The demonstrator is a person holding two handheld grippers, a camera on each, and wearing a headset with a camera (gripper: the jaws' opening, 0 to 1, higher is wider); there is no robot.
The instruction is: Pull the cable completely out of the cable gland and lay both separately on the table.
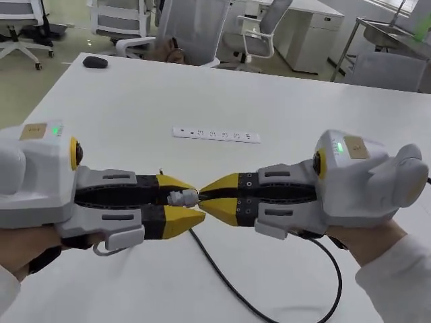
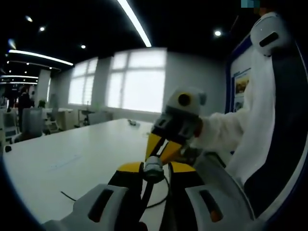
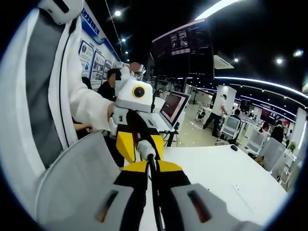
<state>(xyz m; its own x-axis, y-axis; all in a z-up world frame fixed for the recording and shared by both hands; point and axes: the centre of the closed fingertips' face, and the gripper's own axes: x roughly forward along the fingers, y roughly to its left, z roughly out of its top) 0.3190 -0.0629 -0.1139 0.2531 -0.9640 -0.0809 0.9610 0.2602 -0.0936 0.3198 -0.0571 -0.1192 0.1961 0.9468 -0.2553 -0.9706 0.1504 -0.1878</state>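
Note:
Above the white table my two grippers meet tip to tip. The left gripper is shut on the small grey-white cable gland, held between its yellow jaws. The right gripper is shut on the black cable just at the gland's end. The cable hangs down to the table and loops back under the right hand. In the left gripper view the gland sits at my jaw tips. In the right gripper view the cable runs between my jaws up to the gland.
A white power strip lies mid-table beyond the grippers. A black mouse sits near the far left edge. Office chairs stand behind the table.

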